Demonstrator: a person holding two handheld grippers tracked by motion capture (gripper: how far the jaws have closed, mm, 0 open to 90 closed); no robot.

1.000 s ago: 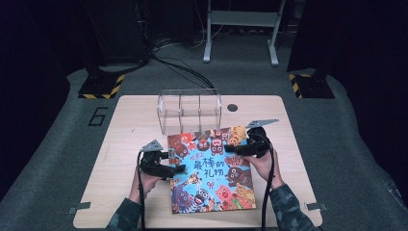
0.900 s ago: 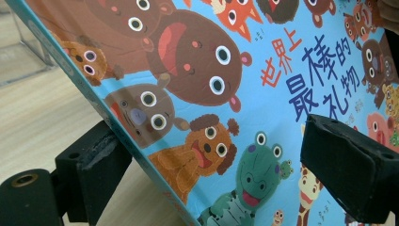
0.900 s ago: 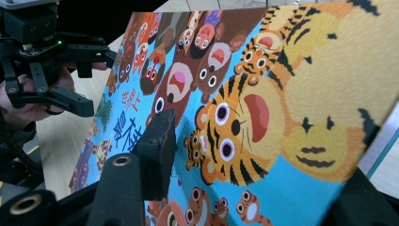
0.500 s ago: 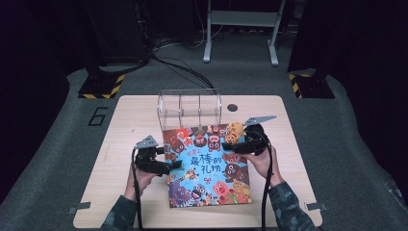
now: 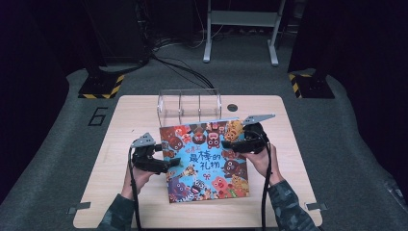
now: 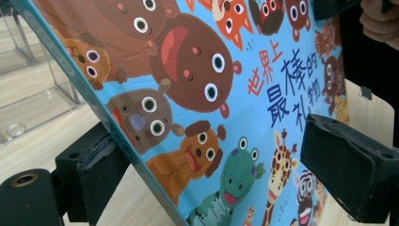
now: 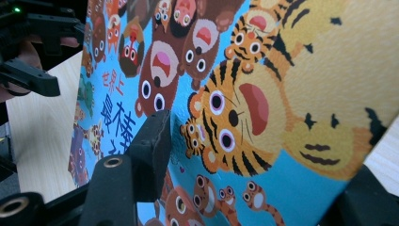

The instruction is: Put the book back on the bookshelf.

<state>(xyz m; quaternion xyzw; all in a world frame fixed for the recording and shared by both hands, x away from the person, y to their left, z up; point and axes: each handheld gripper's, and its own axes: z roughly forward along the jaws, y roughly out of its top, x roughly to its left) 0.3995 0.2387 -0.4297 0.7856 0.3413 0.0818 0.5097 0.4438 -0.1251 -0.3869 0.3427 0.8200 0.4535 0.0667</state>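
Two hand-held grippers flank a colourful picture book (image 5: 206,161) in the middle of a pale wooden bench (image 5: 120,120). The left hand-held gripper (image 5: 169,163) straddles the book's left edge: in the left gripper view one jaw sits under the spine edge and the other stands off above the cover, so whether it clamps the book I cannot tell. The right hand-held gripper (image 5: 230,147) takes the book's upper right part; its jaws have just been opening, with the book between them, one jaw lying against the cover in the right gripper view, the other low at the frame's corner.

The book's far edge lies just in front of a clear plastic rack (image 5: 189,104) with several dividers, which stands at the far side of the bench. A small dark round hole (image 5: 232,107) sits in the benchtop beside the rack. The bench stands on grey carpet (image 5: 57,159) marked with a figure six (image 5: 98,116). Beyond it, black cables (image 5: 178,67) run across the floor, black-and-yellow striped feet (image 5: 101,86) stand at either side, and a grey metal frame (image 5: 240,29) rises at the back in a dark room.
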